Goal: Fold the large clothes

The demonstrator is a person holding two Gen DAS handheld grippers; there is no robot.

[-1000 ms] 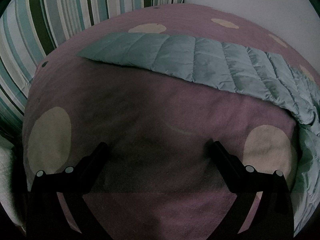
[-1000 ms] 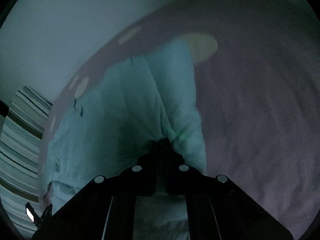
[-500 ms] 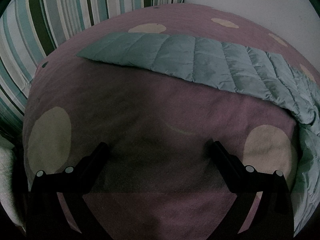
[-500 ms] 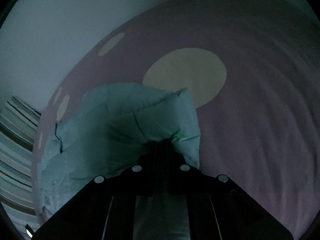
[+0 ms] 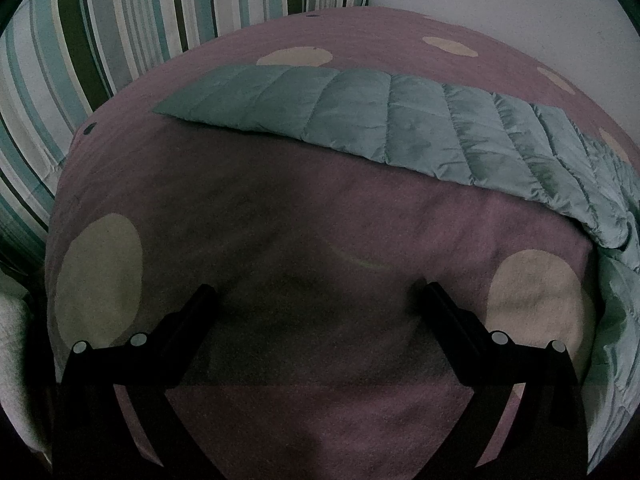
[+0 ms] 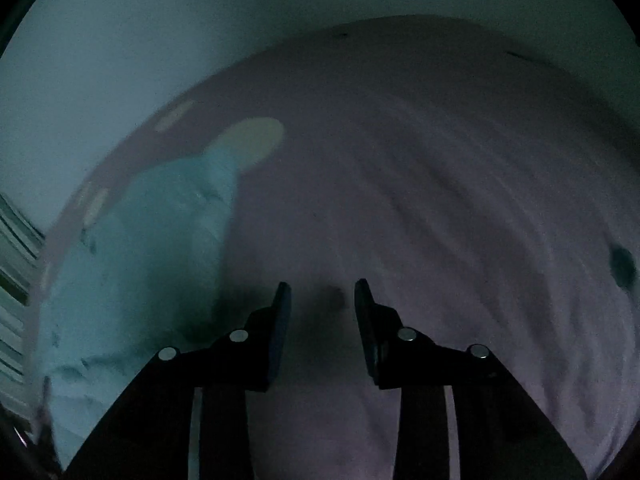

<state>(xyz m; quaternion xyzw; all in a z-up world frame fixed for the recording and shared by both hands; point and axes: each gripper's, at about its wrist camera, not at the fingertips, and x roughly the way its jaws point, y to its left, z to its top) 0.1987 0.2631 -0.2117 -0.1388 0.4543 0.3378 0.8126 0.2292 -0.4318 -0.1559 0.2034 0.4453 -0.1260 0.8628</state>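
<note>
The quilted jacket point(image 5: 400, 128) lies stretched flat across the bed point(image 5: 320, 240), laid out for folding; the left gripper point(image 5: 316, 292) hovers spread wide, the right gripper point(image 6: 322, 292) parted and empty beside the jacket's edge, probably ready to regrasp

Left gripper point(image 5: 316, 292) and right gripper point(image 6: 322, 292), jaws apart.

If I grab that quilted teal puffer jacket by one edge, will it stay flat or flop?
The quilted teal puffer jacket will probably flop: it drapes and crumples near the edge of the pink spotted blanket. Its puffy panels suggest it's light. The sheen hints at slippery fabric.
</note>
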